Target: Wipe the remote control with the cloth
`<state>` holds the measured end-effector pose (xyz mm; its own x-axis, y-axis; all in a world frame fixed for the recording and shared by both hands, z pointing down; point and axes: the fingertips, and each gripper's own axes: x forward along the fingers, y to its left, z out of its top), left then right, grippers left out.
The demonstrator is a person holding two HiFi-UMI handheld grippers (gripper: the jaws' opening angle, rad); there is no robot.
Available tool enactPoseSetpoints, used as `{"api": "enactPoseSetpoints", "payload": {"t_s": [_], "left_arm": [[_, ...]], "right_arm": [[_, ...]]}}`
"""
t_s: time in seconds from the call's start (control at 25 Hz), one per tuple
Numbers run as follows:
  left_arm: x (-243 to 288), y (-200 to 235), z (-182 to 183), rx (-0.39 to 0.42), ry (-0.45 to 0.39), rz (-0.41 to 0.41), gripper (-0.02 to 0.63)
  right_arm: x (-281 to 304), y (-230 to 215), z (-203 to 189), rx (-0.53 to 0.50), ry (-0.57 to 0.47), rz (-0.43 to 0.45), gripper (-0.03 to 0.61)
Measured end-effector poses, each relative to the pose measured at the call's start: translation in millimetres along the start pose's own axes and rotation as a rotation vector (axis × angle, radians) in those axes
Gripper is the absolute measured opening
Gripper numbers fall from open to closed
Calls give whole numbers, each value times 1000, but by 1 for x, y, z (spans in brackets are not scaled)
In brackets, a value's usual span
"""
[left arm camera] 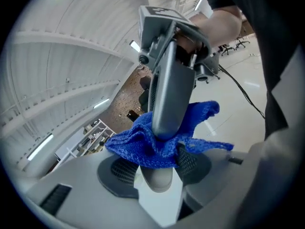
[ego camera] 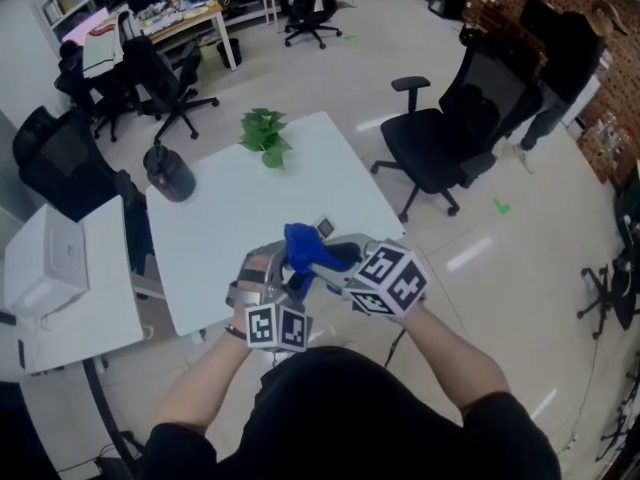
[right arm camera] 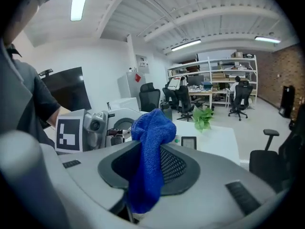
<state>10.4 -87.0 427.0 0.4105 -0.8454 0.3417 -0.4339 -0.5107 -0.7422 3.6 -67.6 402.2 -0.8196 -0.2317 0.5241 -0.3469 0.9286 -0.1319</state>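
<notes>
Both grippers meet over the near edge of the white table (ego camera: 250,228). The left gripper (left arm camera: 157,173) is shut on a grey remote control (left arm camera: 167,89). Its rounded end sits between the pads and its long body runs forward and up. A blue cloth (left arm camera: 143,144) is draped round the remote just past the pads. In the right gripper view the cloth (right arm camera: 150,142) stands bunched between the pads of the right gripper (right arm camera: 152,171), which is shut on it and hides the remote. The head view shows the left gripper (ego camera: 262,286), the right gripper (ego camera: 350,273) and the cloth (ego camera: 303,244) between them.
The table holds a green plant (ego camera: 263,133), a dark flask (ego camera: 168,173) and a small dark-framed item (ego camera: 325,228). A black office chair (ego camera: 440,138) stands to the right. A white printer (ego camera: 45,258) sits on a side desk at the left. A person (ego camera: 565,58) stands far right.
</notes>
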Motion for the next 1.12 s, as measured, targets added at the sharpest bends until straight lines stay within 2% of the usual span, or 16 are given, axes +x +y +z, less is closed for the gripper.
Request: {"api": "enactPoseSetpoints", "payload": {"t_s": [0.16,0.4,0.48,0.52,0.56,0.6,0.72,0.76,0.8,0.84,0.96,1.0,1.04,1.12], "left_arm": [[-4,-10,11,68,-10,18,202],[-20,-17,19,121,-107,2,202],[-25,-14,15,86,-131,-11,202],[-27,-10,12,18,-142,-23,202],[-28,-5,8,-107,-159,-42,202],[-29,4,4,-293,-185,-70,202],[-29,37,-7,-1015,-339,-200,202],[-29,46,-12,-1226,-410,-245,202],[-29,55,-17,-1401,-483,-281,202],[-30,63,-22,-1540,-555,-303,202],[-38,87,-34,-1876,-737,-338,202],[-41,92,-35,-1962,-797,-366,202],[-43,94,-35,-2019,-846,-396,202],[-47,93,-33,-2065,-889,-440,202]], "right_arm": [[-11,-16,-10,45,13,-19,115],[-24,-53,-14,89,-13,-131,115],[-28,-60,-6,102,-50,-166,115],[-31,-60,1,102,-87,-179,115],[-37,-57,12,95,-144,-192,115],[-44,-52,24,81,-219,-208,115],[-69,-33,55,24,-460,-257,116],[-72,-26,59,18,-513,-259,117],[-71,-17,60,24,-547,-248,117],[-67,-7,58,38,-564,-224,117],[-41,22,48,66,-551,-144,117],[-30,30,44,60,-535,-130,115],[-20,37,42,50,-517,-119,117],[-3,48,39,31,-478,-100,117]]}}
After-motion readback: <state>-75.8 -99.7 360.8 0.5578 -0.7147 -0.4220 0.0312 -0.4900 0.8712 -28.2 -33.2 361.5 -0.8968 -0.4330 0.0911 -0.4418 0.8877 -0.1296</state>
